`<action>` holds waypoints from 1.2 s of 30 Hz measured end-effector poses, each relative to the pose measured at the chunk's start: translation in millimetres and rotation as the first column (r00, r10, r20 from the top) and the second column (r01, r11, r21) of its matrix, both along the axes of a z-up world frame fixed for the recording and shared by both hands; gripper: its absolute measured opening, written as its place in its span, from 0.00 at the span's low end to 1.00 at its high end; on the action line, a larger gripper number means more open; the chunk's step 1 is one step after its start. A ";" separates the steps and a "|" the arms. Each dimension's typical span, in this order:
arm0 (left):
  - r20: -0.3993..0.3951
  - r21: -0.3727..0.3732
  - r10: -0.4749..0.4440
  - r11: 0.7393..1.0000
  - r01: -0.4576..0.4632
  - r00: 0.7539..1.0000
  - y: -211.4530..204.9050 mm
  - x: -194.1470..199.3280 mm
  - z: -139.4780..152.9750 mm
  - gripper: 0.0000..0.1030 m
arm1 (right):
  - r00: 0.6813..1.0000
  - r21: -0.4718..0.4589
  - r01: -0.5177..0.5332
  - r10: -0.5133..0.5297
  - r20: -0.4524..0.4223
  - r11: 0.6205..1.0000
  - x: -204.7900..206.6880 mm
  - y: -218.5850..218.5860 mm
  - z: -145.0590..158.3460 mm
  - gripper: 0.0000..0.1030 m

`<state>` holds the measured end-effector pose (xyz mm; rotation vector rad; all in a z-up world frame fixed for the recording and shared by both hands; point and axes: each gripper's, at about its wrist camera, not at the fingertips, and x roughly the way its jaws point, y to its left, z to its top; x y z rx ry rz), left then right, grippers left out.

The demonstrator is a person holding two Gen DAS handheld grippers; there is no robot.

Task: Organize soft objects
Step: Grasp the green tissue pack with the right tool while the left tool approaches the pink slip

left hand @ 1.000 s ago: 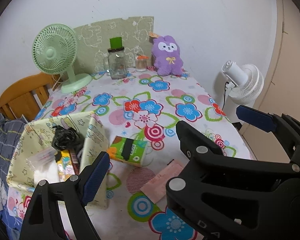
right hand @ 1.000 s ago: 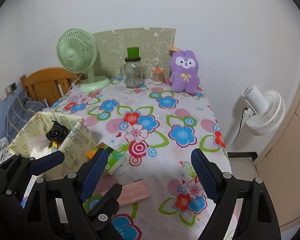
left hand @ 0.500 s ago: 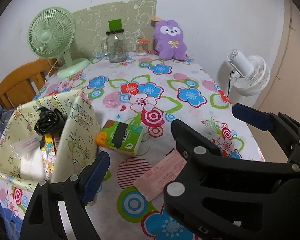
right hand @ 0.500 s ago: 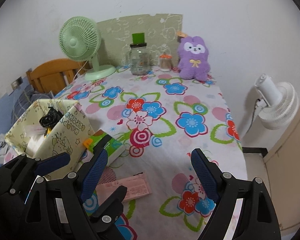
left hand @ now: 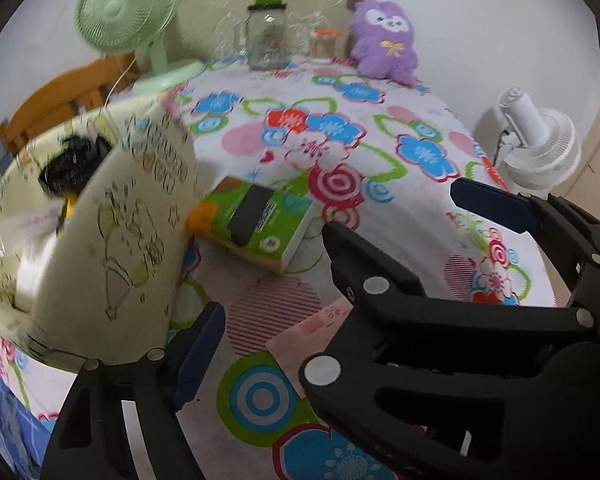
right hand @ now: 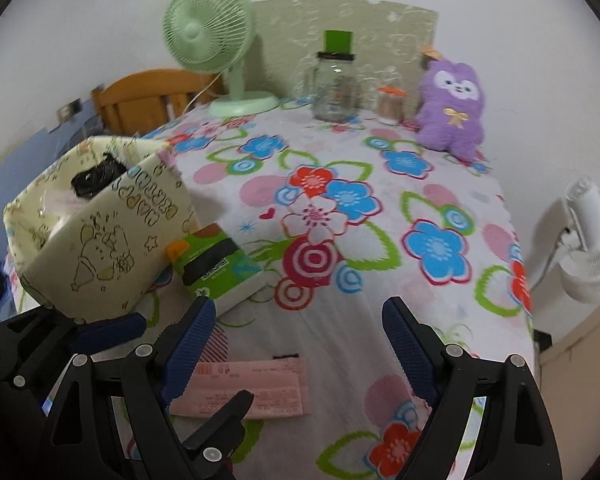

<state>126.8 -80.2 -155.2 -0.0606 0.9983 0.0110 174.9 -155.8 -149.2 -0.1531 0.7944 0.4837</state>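
Taking the tissue pack (right hand: 216, 270) as the landmark, left to right: the cream fabric bin (right hand: 96, 248) stands touching its left end, with a black bundle (right hand: 96, 178) and other items inside; the pack itself lies flat on the flowered tablecloth (right hand: 440, 184); a pink slip (right hand: 244, 390) lies on the near side of it; the purple plush (right hand: 452, 108) sits well beyond it to the right, against the wall.

The left gripper (left hand: 332, 272) hangs near the pack, jaws apart with nothing between them, though they have just been closing a little. The right gripper (right hand: 296, 344) is spread wide and empty over the cloth, just on the near side of the pack.

Risks, as I judge them: the two tools are crowded together, so they could knock each other. The left one's near finger hangs close to the bin's soft wall, so a careless descent could dent or tip it. The pack, being soft, may buckle under a hard pinch, and the thin slip could be dragged along.

The left wrist view shows the right gripper's body blocking much of the near table and half the slip. The right wrist view shows the whole slip and the left gripper low at the left edge, below the bin.
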 end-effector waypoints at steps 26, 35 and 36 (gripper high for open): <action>-0.131 -0.055 0.289 0.953 -0.298 0.948 30.9 14.1 -17.4 0.96 | 0.921 0.000 -0.359 0.354 -0.165 0.933 47.3 59.7 -31.2 0.74; -0.122 -0.051 0.283 0.955 -0.291 0.951 30.6 14.1 -18.1 0.98 | 0.916 -0.015 -0.366 0.357 -0.184 0.931 48.8 60.8 -34.2 0.53; -0.116 -0.049 0.279 0.957 -0.286 0.953 29.8 13.7 -17.9 0.98 | 0.920 -0.018 -0.357 0.348 -0.181 0.934 48.3 59.8 -33.9 0.52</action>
